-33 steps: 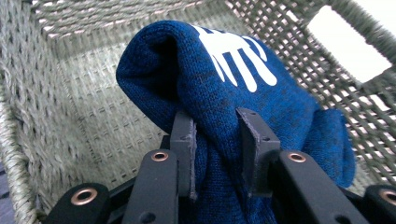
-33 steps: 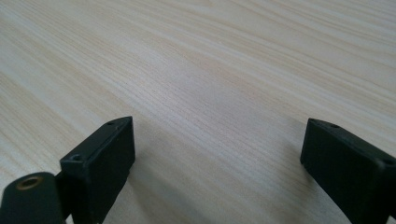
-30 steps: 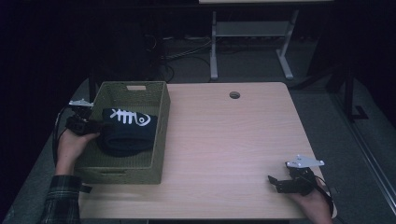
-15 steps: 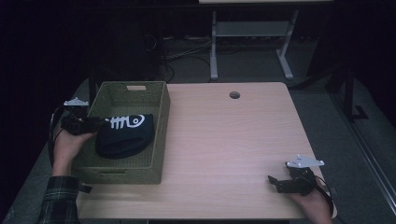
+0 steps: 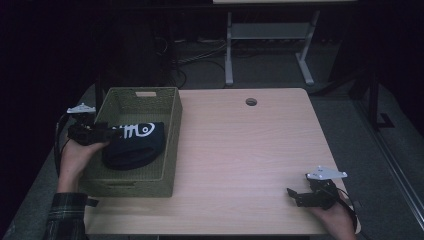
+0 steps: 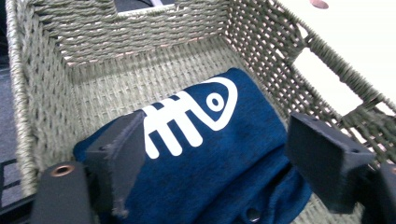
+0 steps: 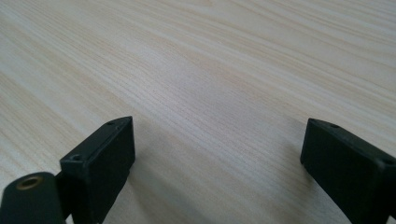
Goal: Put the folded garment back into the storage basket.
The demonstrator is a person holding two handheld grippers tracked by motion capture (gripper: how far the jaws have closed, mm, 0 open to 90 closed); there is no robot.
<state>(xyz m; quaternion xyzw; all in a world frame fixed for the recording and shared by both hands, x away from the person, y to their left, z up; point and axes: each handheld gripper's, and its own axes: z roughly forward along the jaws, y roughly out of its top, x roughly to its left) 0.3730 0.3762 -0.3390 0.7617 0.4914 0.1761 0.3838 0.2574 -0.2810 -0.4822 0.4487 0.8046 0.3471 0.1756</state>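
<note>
One navy garment (image 5: 134,145) lies in one woven basket (image 5: 170,145), long axis left-right, fish print facing up. Left gripper (image 5: 107,133) jaws just opened, apart above it; right gripper (image 5: 295,196) jaws apart, empty.

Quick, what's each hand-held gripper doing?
Left hand-held gripper: just opened, over the blue cloth, not gripping.
Right hand-held gripper: open, holding nothing.

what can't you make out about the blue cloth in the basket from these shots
- High view: the near end of the blue cloth is hidden by the left claw and the basket wall.
- Left claw view: the cloth's lower part is cut off by the bottom edge and covered by the left claw's wide-set jaws.
- What kind of item it is: folded, so unclear.
- The small round stud: too small to identify.
</note>
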